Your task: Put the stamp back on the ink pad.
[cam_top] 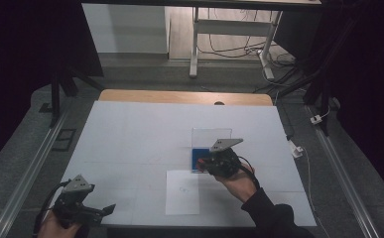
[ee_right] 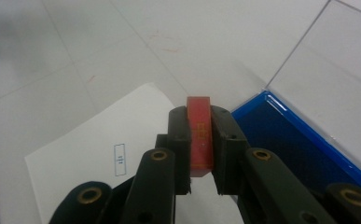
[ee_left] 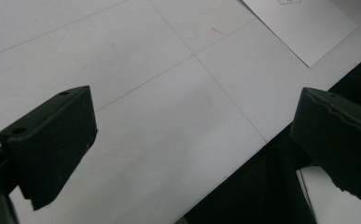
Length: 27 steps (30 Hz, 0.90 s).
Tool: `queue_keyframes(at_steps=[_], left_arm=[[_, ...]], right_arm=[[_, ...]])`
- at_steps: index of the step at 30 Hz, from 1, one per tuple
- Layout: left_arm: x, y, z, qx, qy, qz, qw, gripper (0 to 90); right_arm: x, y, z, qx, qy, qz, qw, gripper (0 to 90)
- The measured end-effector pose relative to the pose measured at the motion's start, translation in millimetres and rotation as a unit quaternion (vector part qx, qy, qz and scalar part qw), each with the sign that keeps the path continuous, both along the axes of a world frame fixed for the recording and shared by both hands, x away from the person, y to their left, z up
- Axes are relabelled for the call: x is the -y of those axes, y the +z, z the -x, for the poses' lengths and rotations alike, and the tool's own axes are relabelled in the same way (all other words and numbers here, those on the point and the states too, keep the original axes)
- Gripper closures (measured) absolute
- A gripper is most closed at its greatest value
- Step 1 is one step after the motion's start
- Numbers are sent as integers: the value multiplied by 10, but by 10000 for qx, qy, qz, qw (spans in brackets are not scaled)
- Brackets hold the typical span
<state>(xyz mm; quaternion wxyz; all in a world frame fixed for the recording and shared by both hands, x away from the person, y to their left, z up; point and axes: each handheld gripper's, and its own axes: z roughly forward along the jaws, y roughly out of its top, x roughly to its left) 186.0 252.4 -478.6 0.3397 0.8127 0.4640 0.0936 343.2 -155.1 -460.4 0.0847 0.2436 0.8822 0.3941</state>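
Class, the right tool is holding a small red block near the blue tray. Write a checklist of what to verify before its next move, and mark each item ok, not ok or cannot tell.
1. Red block held firmly between the right tool's jaws: ok, both jaws press its faces.
2. Block upright in the grip: ok.
3. Blue tray next to the right tool: ok.
4. Tray's floor free of other items: cannot tell, part is hidden.
5. Left tool out of the way: ok, open at the table's near left edge.
6. White sheet lying flat: ok.
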Motion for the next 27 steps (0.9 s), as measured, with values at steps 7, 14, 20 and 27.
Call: queue_keyframes(at_steps=[7,14,20,27], left_arm=[[1,0,0,-1,-2,-4,10000,3],[1,0,-1,-4,-2,-4,10000,4],[0,0,-1,-5,-2,-1,10000,4],[0,0,-1,-3,-4,-2,10000,4]], right_arm=[[42,-2,-81,43,-167,35,9998,794],[92,-17,-159,55,-296,85,9995,794],[129,-30,-235,76,-412,134,9990,794],[155,-70,-321,87,-553,208,9982,793]])
